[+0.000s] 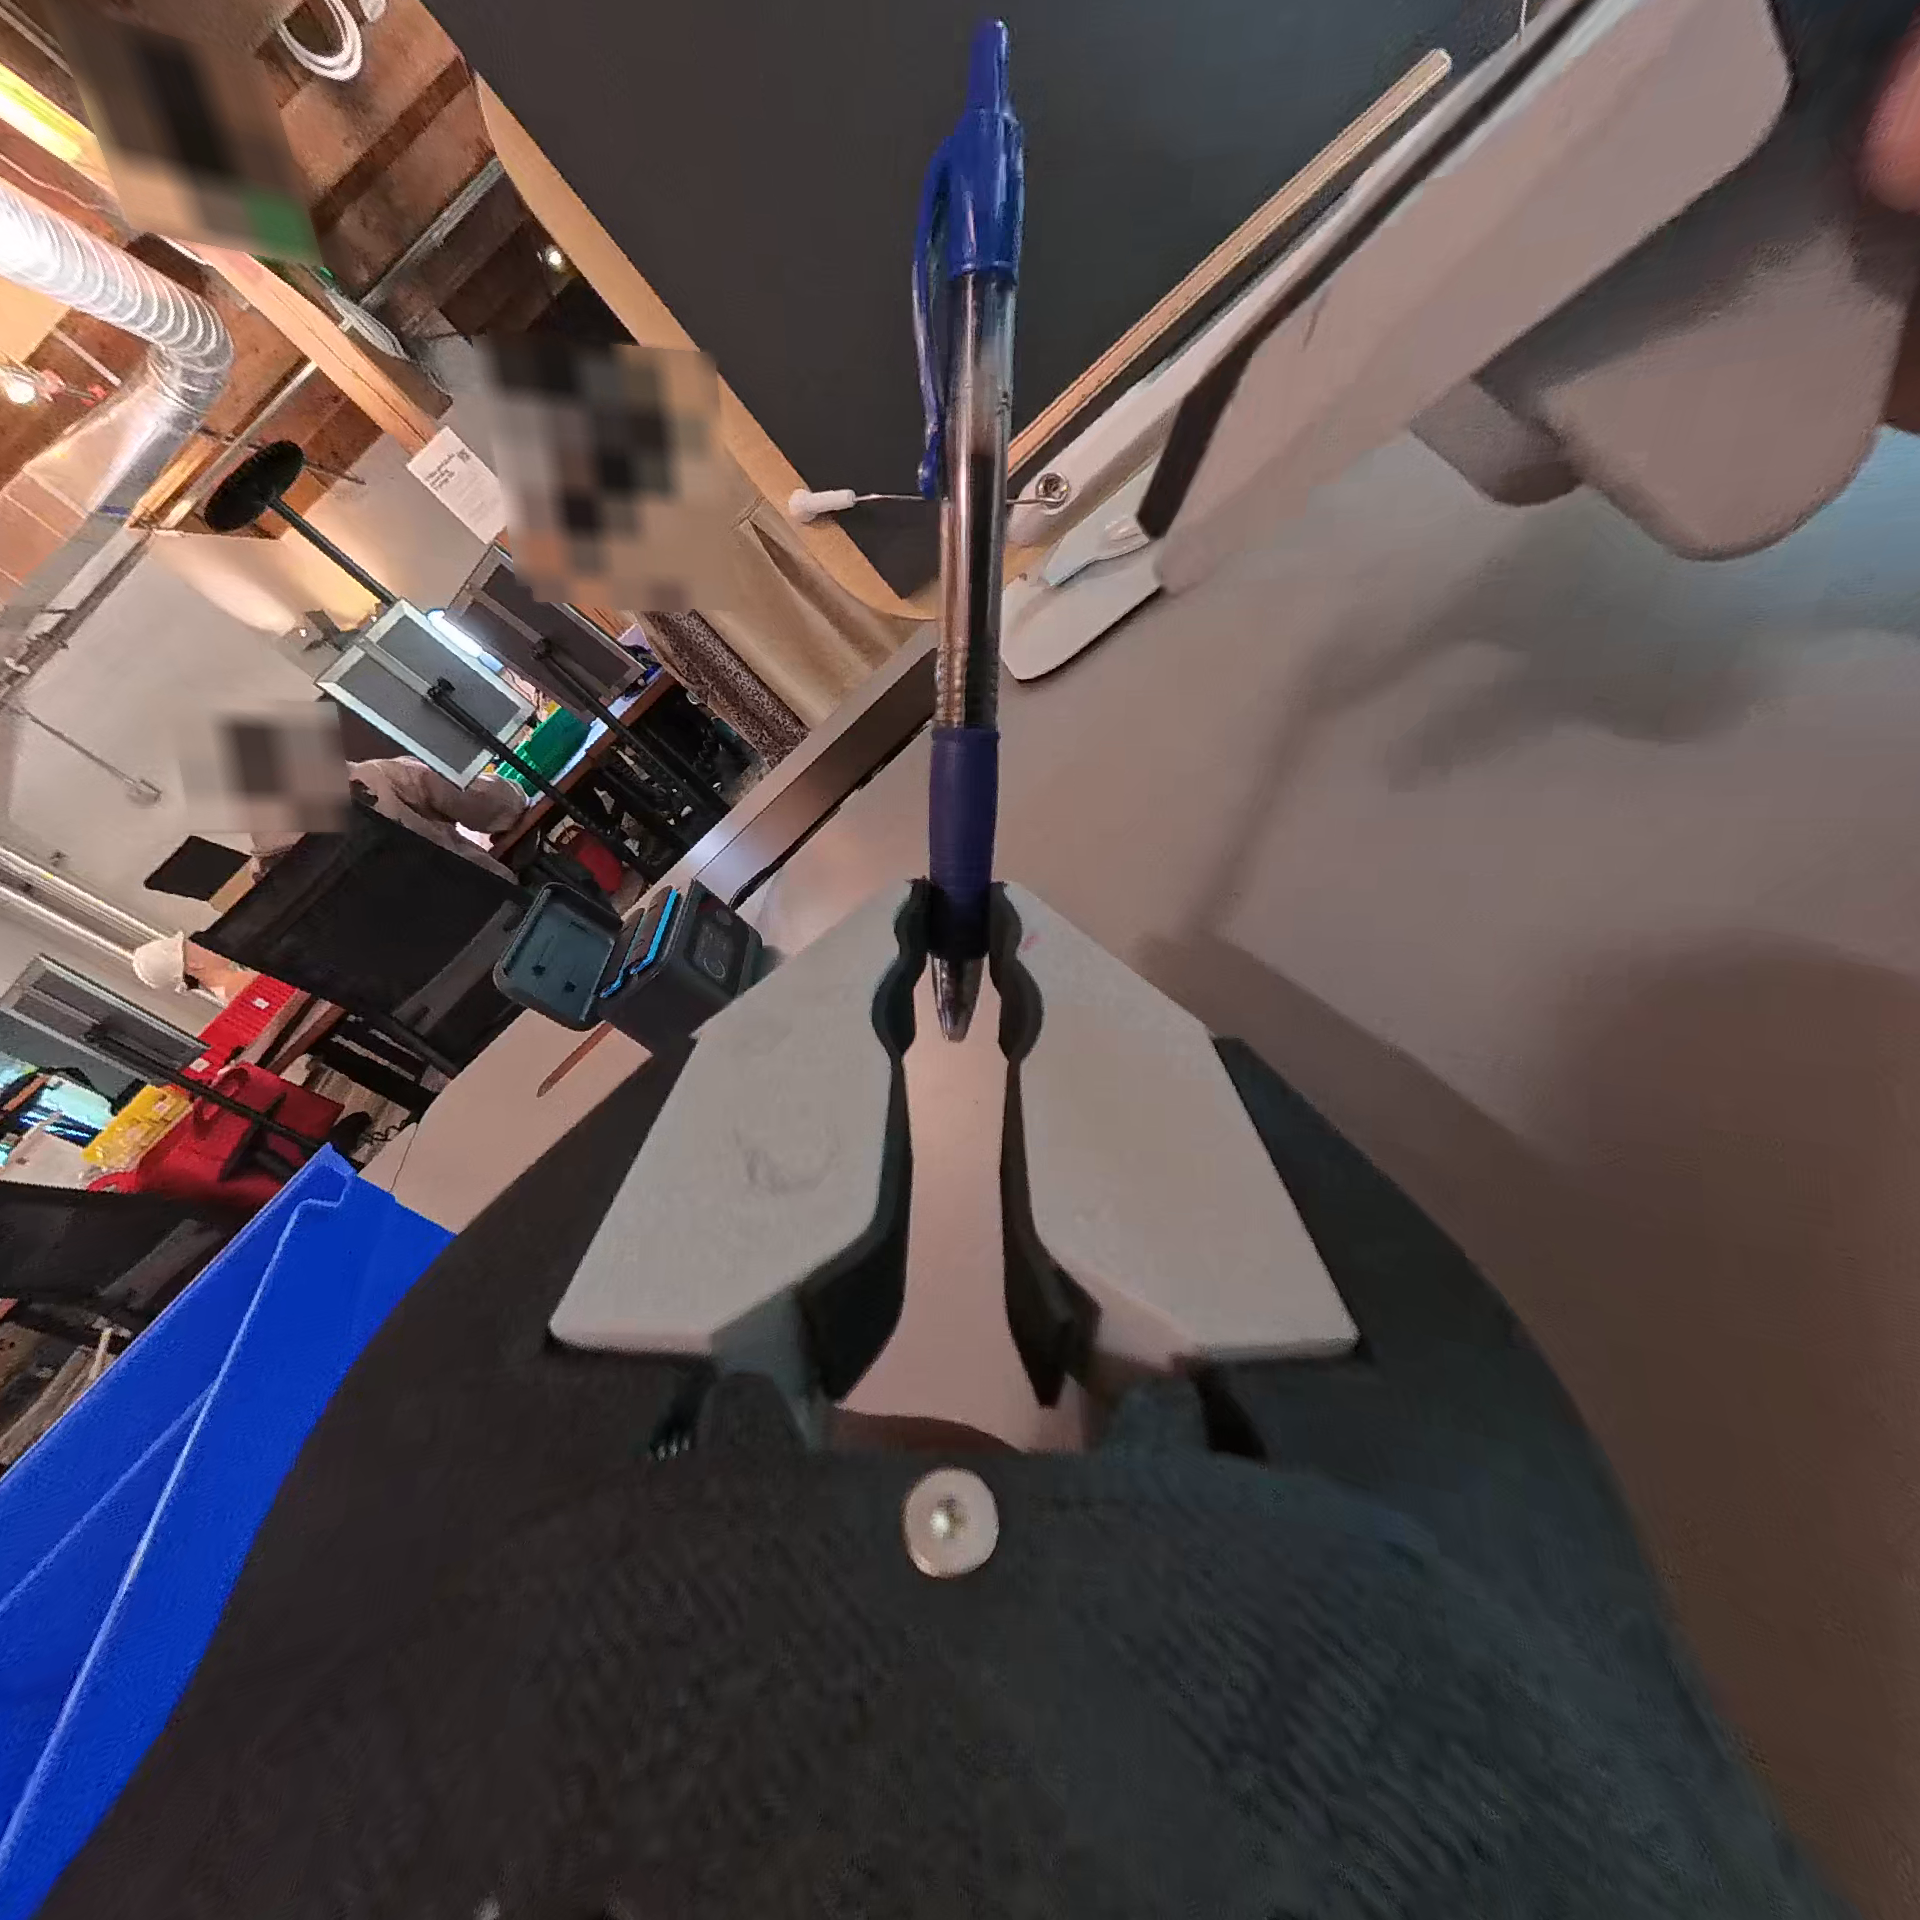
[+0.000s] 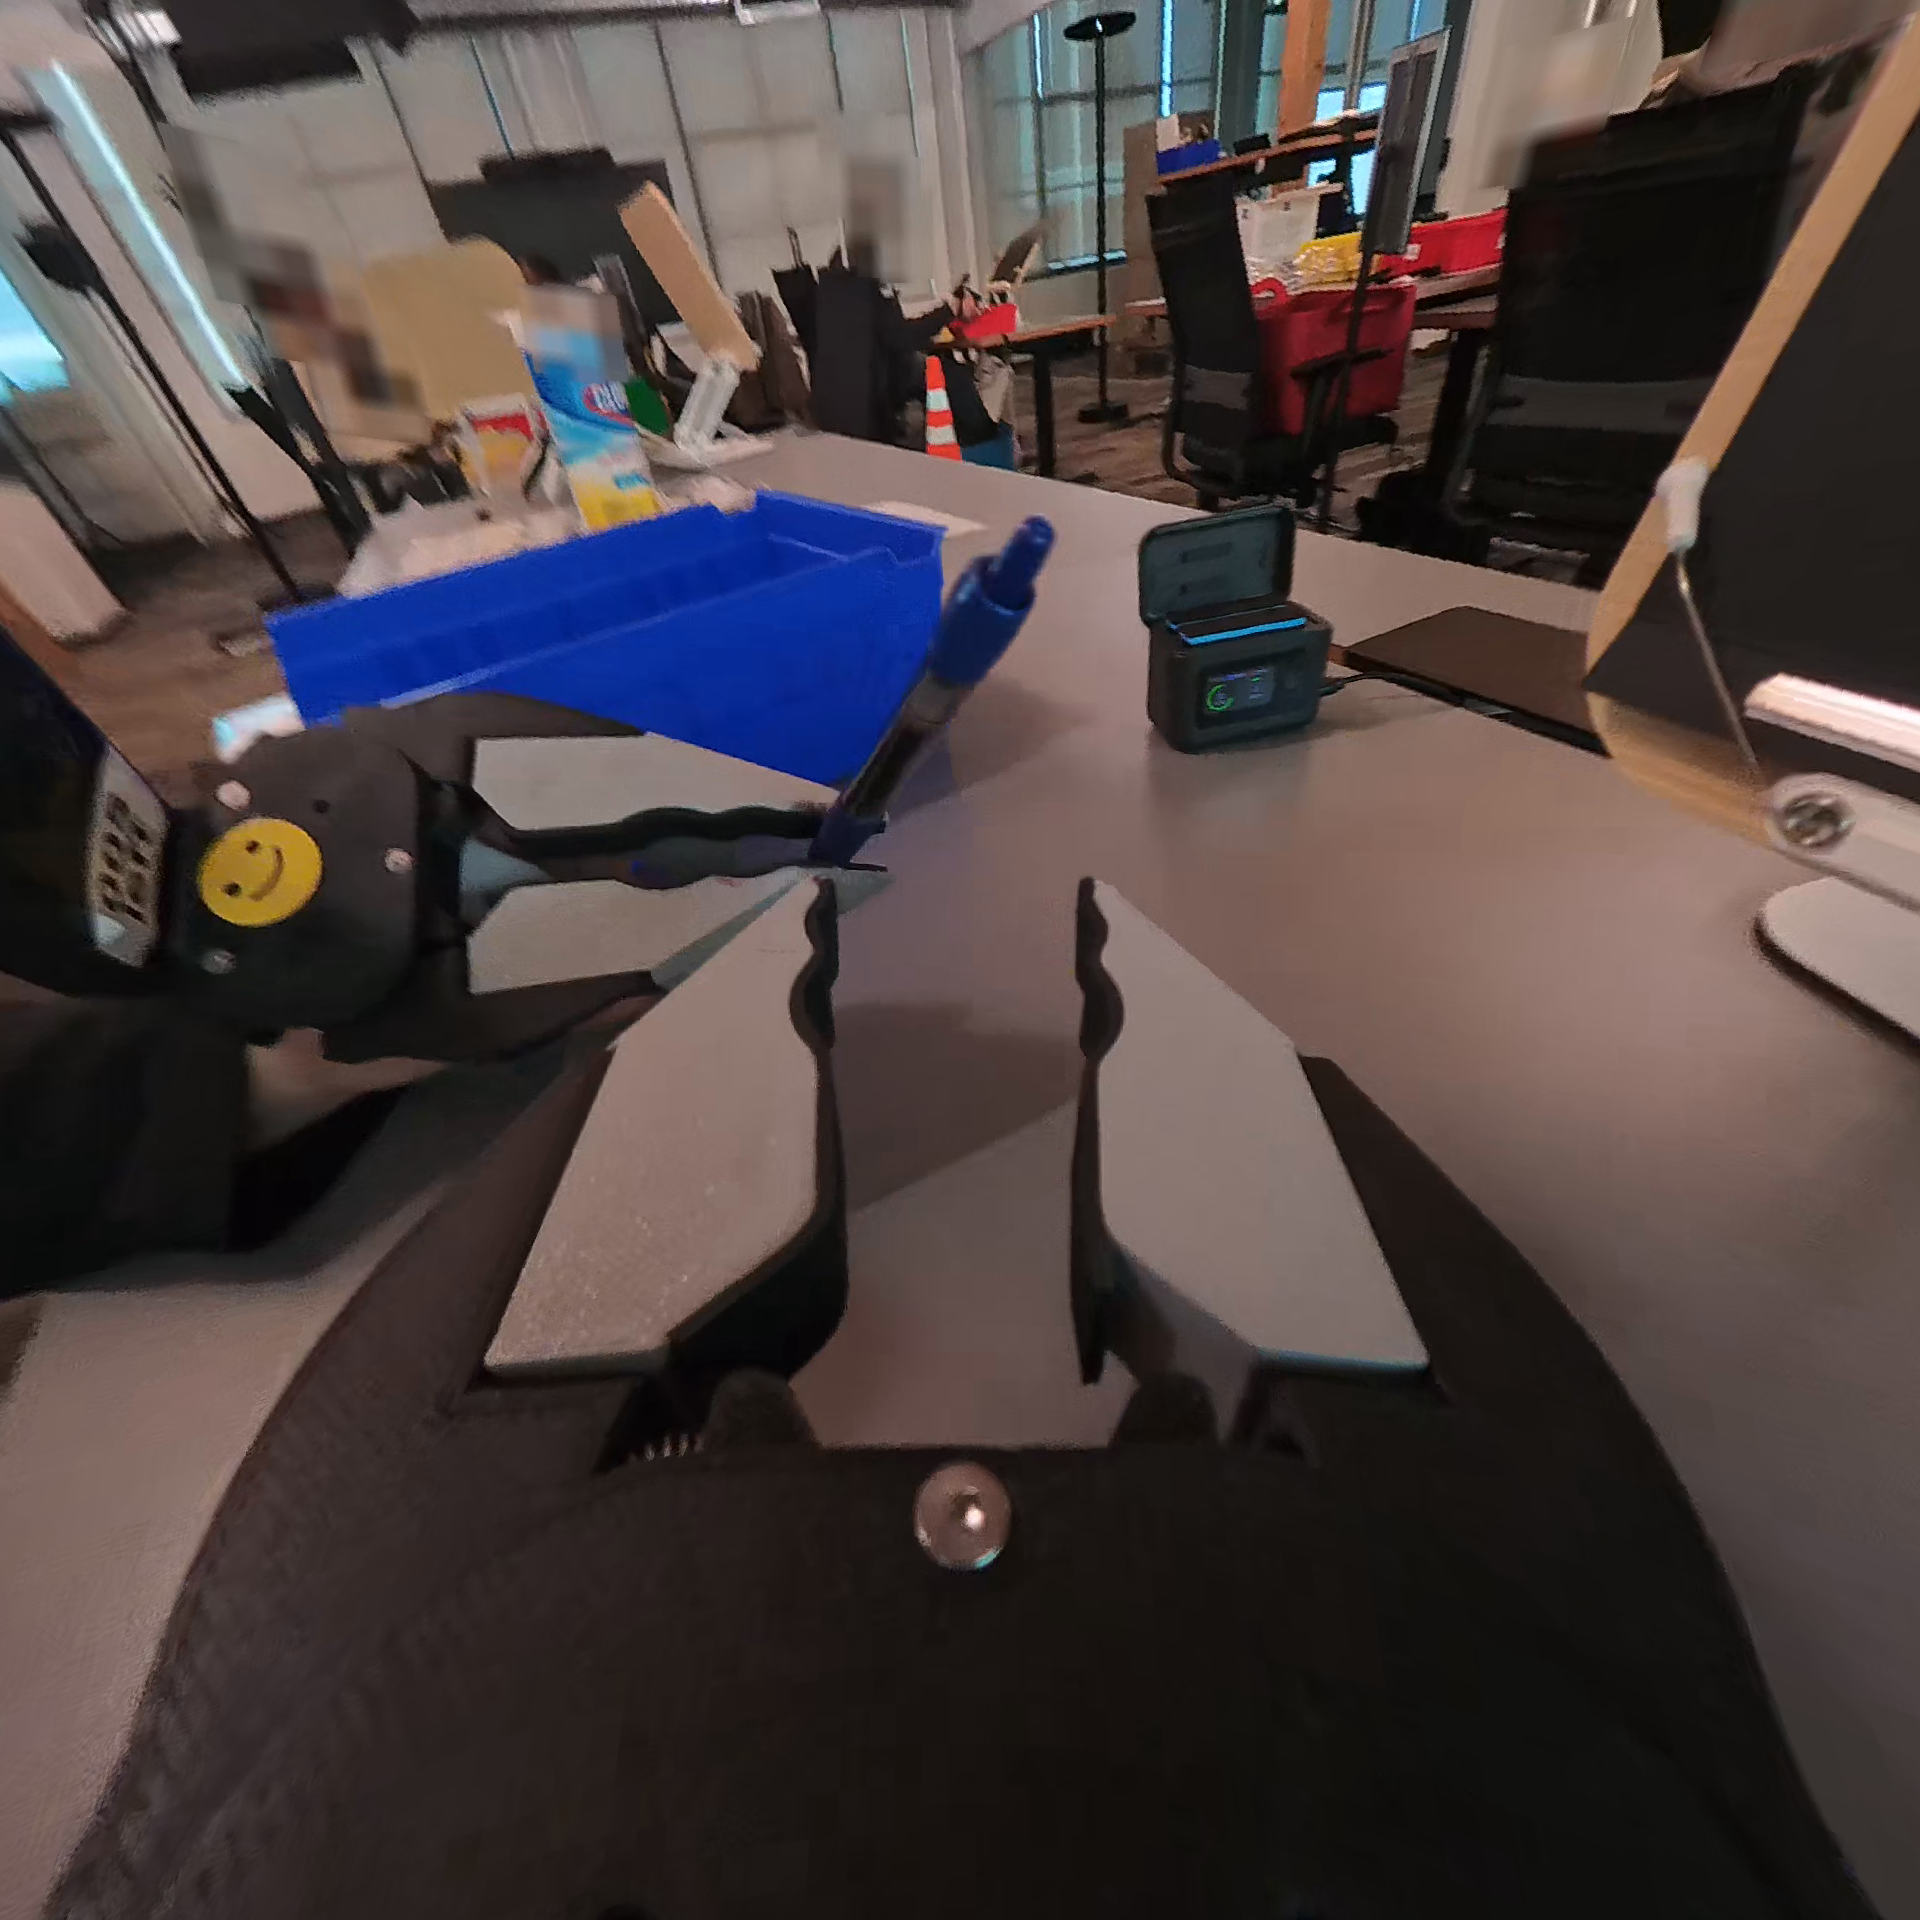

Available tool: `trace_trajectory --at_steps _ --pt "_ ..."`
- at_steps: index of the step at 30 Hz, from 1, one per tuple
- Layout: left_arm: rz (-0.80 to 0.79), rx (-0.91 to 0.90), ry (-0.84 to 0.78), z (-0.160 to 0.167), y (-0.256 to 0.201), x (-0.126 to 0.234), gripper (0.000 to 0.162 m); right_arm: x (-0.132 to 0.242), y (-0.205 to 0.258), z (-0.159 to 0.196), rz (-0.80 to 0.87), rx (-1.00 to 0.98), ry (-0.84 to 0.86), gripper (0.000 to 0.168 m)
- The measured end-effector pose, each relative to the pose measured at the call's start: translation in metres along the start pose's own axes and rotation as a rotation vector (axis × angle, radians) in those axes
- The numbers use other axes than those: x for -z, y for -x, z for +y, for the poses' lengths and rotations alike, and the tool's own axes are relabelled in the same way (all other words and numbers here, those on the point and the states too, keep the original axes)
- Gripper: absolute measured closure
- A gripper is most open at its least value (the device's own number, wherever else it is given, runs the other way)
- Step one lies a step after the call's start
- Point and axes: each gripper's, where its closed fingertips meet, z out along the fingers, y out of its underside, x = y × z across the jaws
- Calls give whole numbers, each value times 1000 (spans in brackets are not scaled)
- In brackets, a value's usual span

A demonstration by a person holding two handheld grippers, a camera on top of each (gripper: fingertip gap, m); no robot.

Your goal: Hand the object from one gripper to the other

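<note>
Because the left gripper [image 2: 847,836] pinches the blue pen [image 2: 940,675] low on its rubber grip, most of the barrel stands clear above the grey surface [image 2: 1351,935], free for a second hold. Further right, the right gripper [image 2: 951,914] hangs empty, jaws apart, just beside the pen, not touching. Motion blur smears the pen's tip, and the blue bin [image 2: 623,634] behind is partly hidden.

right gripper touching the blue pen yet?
Apart. In the right wrist view the right gripper stands open and empty, table visible between its fingers; the blue clear-barrelled pen sits up-left, clamped in the left gripper.
</note>
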Motion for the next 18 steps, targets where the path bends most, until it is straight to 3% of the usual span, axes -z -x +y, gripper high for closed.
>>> trace_trajectory --at_steps 10,18 --pt "0 -100 162 28 -2 -6 153 4 -12 16 270 510 229 115" --pt "-46 -443 210 31 -10 -8 153 -1 -5 27 330 738 335 106"
